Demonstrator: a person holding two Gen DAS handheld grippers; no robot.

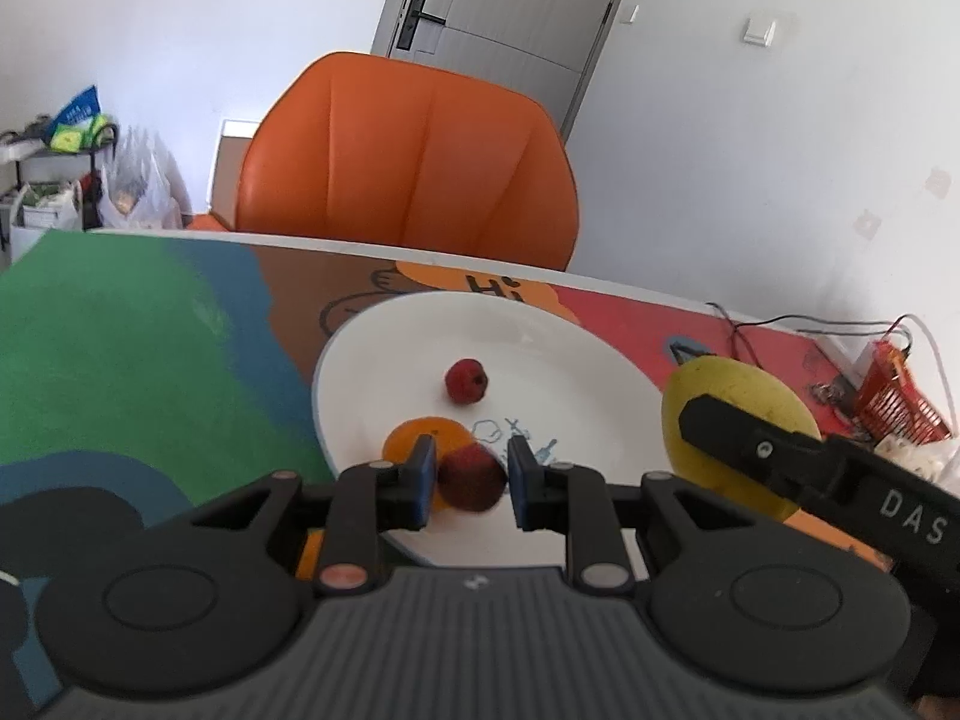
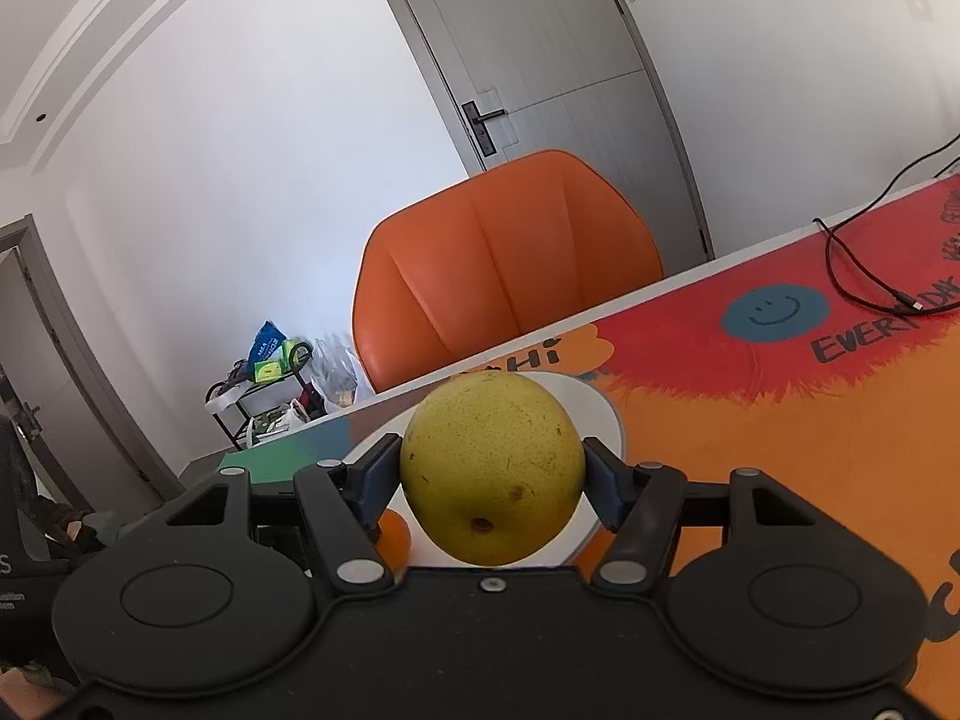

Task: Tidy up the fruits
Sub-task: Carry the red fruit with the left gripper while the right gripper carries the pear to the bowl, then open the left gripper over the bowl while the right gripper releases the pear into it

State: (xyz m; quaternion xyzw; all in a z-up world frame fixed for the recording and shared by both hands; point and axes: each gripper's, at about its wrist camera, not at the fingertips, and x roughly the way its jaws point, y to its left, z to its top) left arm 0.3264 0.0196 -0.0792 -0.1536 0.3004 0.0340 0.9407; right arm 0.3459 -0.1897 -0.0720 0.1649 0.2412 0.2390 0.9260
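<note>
A white plate (image 1: pixel 558 354) lies on the colourful table mat. On it sit a small red fruit (image 1: pixel 465 381) and an orange (image 1: pixel 420 438). My left gripper (image 1: pixel 471 480) hangs over the plate's near edge with its jaws apart around a dark red fruit (image 1: pixel 471 486); a gap shows on the right side, and the fruit looks blurred. My right gripper (image 2: pixel 492 480) is shut on a large yellow-green pear (image 2: pixel 492 468), held above the plate's (image 2: pixel 603 414) right side. The pear (image 1: pixel 732 408) and right gripper also show in the left wrist view.
An orange chair (image 1: pixel 408 162) stands behind the table's far edge. A red basket (image 1: pixel 897 402) and cables (image 1: pixel 780 324) lie at the table's right end. A black cable (image 2: pixel 864 276) runs over the red part of the mat.
</note>
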